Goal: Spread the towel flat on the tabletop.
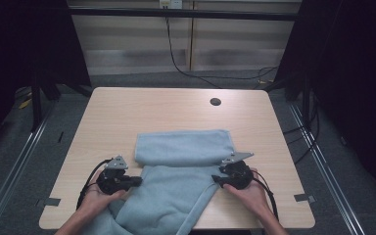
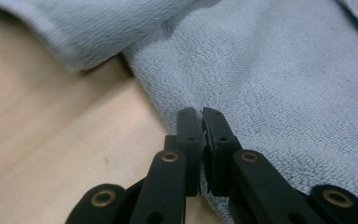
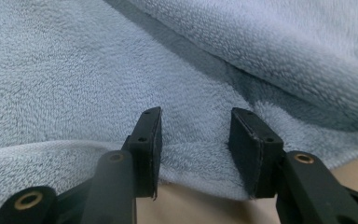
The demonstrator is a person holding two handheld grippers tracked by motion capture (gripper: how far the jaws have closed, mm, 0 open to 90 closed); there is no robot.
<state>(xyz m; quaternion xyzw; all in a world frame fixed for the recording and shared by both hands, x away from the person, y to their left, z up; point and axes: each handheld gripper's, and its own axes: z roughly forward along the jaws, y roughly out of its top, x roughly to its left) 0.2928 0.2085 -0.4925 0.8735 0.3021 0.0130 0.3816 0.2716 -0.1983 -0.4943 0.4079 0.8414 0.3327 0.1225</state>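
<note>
A pale wooden table point(image 1: 127, 112) takes up the middle of the room, with a small round cable hole point(image 1: 215, 102) near its far right corner. Across its near half lies a light blue towel point(image 1: 176, 188), its far part folded over into a thick band that runs left to right, while the near part spreads toward the person and hangs over the near edge. There are no containers on the table.

The person's hands come in from the near side, one at each flank of the towel. The left gripper point(image 1: 136, 181) sits at the towel's left edge; in the left gripper view its jaws are pinched together on the hem of the cloth point(image 2: 279, 93), with a sliver of fabric caught between the pads, the bare wood point(image 2: 51, 140) just to the left. The right gripper point(image 1: 216, 179) rests at the towel's right edge. In the right gripper view its jaws stand partly apart, the towel's edge point(image 3: 74, 70) lying between them, and the pads are not pressing on it.
</note>
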